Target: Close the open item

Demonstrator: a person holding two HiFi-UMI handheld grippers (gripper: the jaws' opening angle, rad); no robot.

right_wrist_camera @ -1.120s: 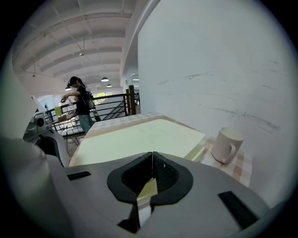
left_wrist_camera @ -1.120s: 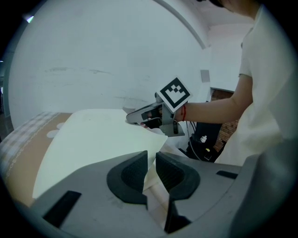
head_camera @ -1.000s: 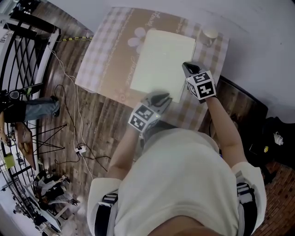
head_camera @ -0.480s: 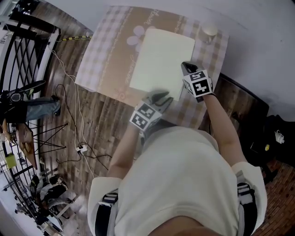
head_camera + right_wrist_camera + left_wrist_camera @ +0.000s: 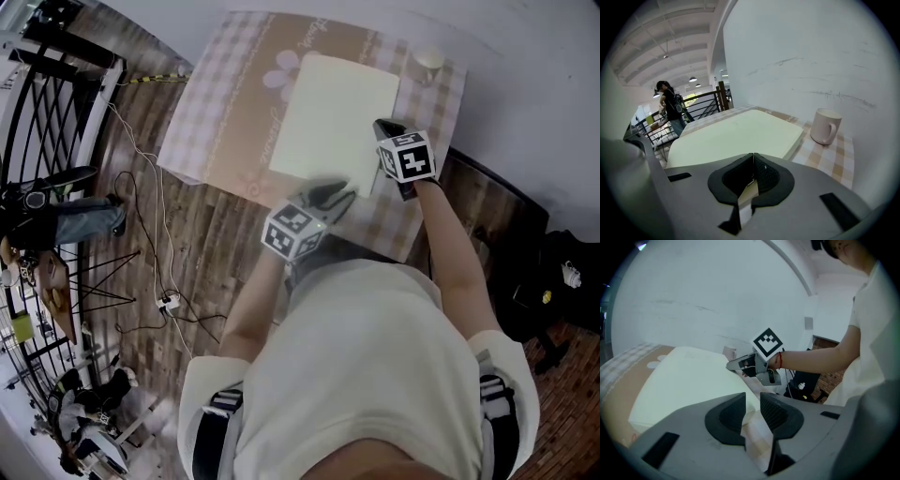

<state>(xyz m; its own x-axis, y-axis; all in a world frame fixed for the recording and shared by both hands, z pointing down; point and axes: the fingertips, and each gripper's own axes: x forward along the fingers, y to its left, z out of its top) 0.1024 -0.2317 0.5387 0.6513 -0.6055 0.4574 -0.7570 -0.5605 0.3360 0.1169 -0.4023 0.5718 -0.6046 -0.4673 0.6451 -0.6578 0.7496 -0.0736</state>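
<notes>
pale book [image 5: 336,117] lies closed and flat in the middle of the checked table [image 5: 220,103], with a white mug [image 5: 429,64] near its far right corner. left gripper [image 5: 339,195] sits at the book's near edge, jaws opening with a narrow gap, the book's corner just past them, not pinched. right gripper [image 5: 382,127] is at the book's right edge, jaws pressed together, empty.

desk [image 5: 211,112]: checked cloth | wall [image 5: 525,56] behind desk: plain white | floor [image 5: 202,248] left of desk: dark wood planks, cables [image 5: 141,220] | railing [image 5: 42,112] beyond: black metal
</notes>
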